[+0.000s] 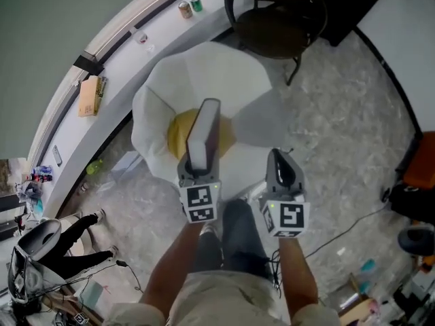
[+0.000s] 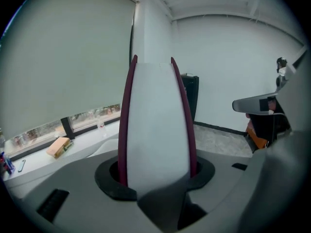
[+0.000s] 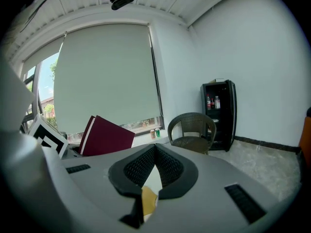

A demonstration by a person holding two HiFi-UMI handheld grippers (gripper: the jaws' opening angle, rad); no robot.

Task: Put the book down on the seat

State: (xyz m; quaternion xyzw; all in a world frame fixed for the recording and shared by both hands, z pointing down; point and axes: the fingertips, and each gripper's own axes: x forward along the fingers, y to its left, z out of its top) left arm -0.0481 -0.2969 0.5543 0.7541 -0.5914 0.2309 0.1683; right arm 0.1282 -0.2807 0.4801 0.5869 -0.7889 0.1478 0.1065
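Both forearms are being stretched forward from the 6 o'clock edge of the head view. The grippers are being held side by side and aimed toward 12 o'clock, tipped somewhat downward. The left gripper [image 1: 200,167] [image 2: 156,174] is being kept at 9 o'clock of the right gripper [image 1: 281,156] [image 3: 155,148].

The left fingers [image 2: 109,181] are being clamped on the near end of the book [image 1: 206,131] [image 2: 155,125] [image 3: 104,136], one against each cover. The right gripper's fingers are being kept pressed together at their tips, with nothing gripped.

The book is being held on end, with maroon covers flanking a white page block that is being turned toward the left gripper's camera. It is being held over the yellow cushion [image 1: 175,133] of the white seat [image 1: 211,73], at 12 o'clock of the left gripper. In the right gripper view it is being shown tilted.
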